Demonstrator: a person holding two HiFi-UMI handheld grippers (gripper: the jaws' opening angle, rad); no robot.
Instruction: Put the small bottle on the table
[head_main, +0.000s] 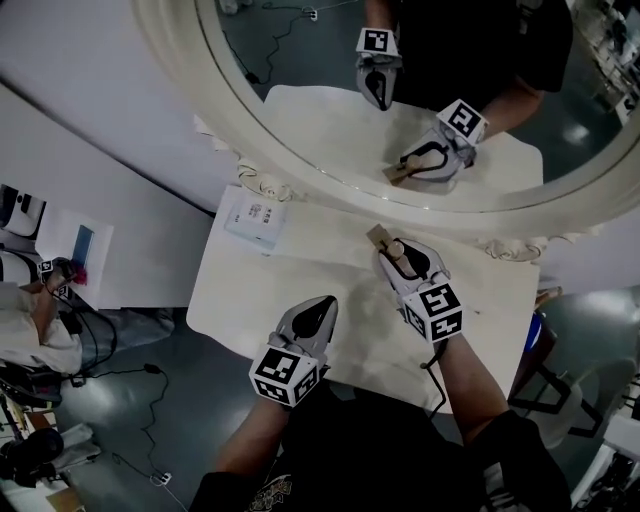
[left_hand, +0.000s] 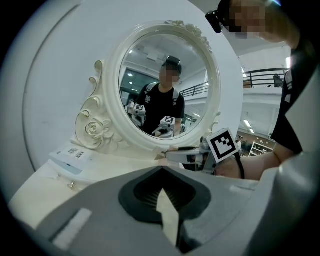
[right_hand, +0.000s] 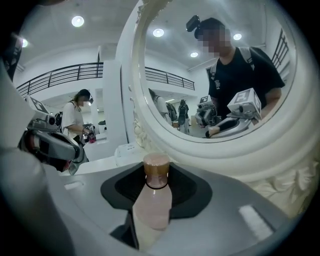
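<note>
The small bottle (head_main: 390, 248), pale pink with a brown cap (right_hand: 156, 170), is held between the jaws of my right gripper (head_main: 388, 256), which is shut on it. The cap points toward the mirror's base. The bottle is over the far right part of the white table (head_main: 300, 285); whether it touches the top I cannot tell. My left gripper (head_main: 322, 303) hovers over the table's near edge with its jaws together and nothing in them. In the left gripper view its dark pads (left_hand: 145, 192) meet, and the right gripper (left_hand: 186, 156) shows beyond them.
A large round mirror with an ornate white frame (head_main: 262, 178) stands along the table's back edge. A flat white box (head_main: 256, 217) lies at the back left of the table. A person (head_main: 30, 320) sits on the floor side at far left, among cables.
</note>
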